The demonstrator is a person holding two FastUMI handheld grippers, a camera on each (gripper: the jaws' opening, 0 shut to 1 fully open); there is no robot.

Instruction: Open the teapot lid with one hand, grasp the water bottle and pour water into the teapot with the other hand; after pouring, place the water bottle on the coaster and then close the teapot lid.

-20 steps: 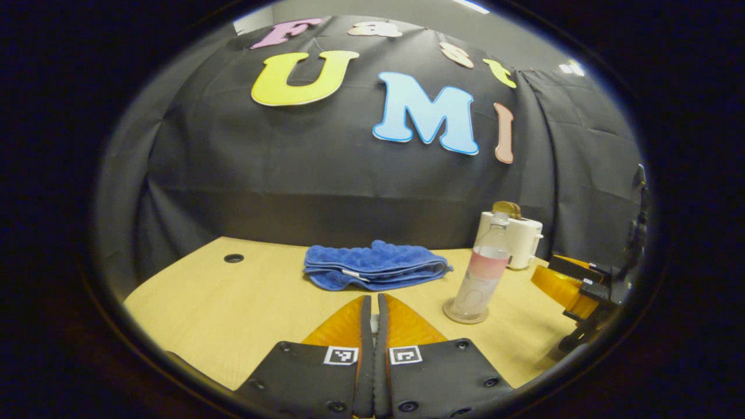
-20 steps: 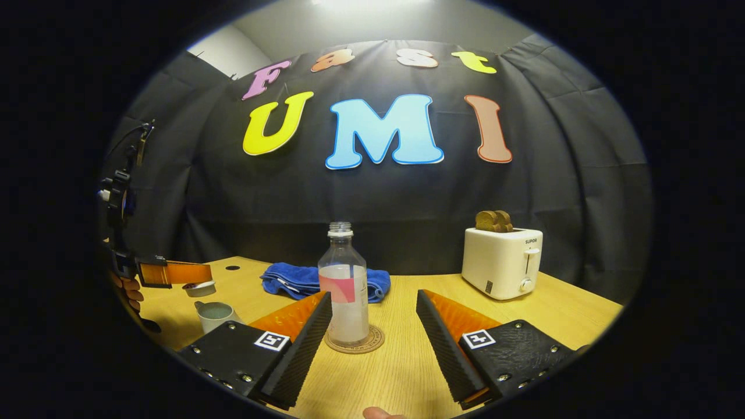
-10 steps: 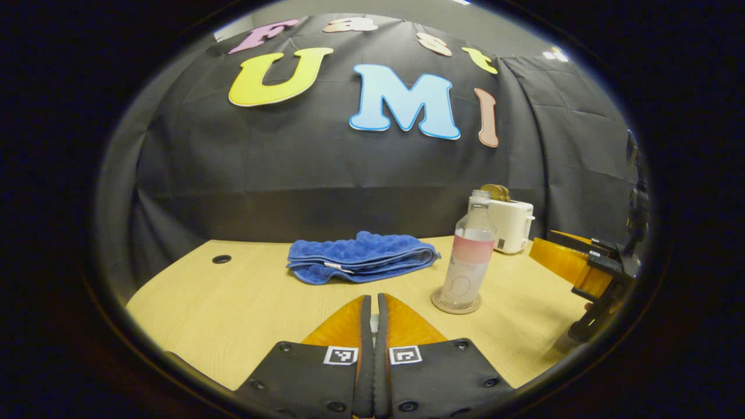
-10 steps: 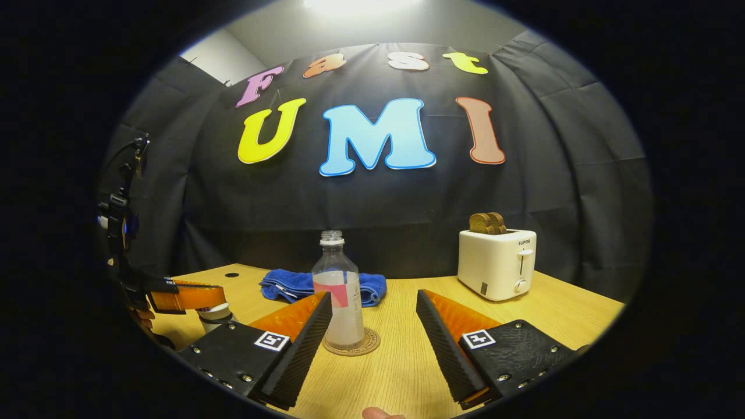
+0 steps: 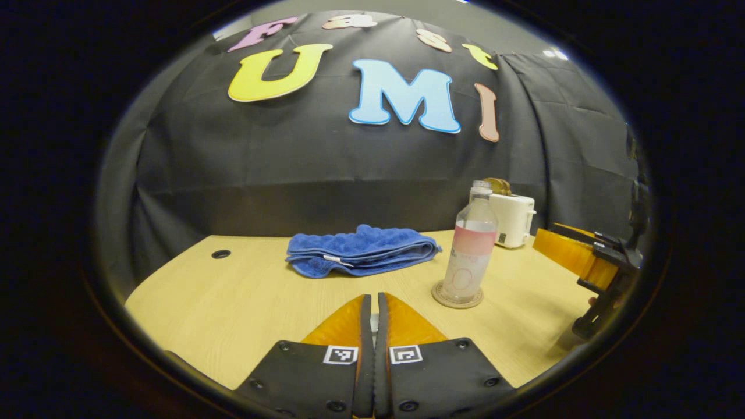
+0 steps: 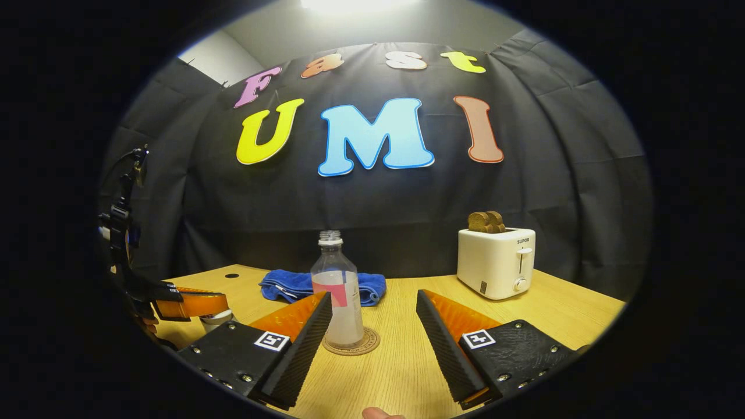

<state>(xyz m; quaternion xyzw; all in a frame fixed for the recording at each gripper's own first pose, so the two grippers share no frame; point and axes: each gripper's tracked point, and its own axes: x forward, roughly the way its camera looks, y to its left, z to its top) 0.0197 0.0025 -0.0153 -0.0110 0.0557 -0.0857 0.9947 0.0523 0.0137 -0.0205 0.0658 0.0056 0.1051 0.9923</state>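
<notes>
Bottle [image 6: 338, 291] stands upright on the coaster [image 6: 351, 343] at lower centre of the right gripper view, uncapped. Right gripper [image 6: 373, 314] gapes wide, empty. Left gripper [image 5: 373, 326] has fingers pressed together; whether they pinch anything I cannot tell

Water bottle [image 6: 337, 291] on coaster [image 6: 351, 341], towel [image 6: 291, 284] behind, toaster [image 6: 496, 261] right
</notes>
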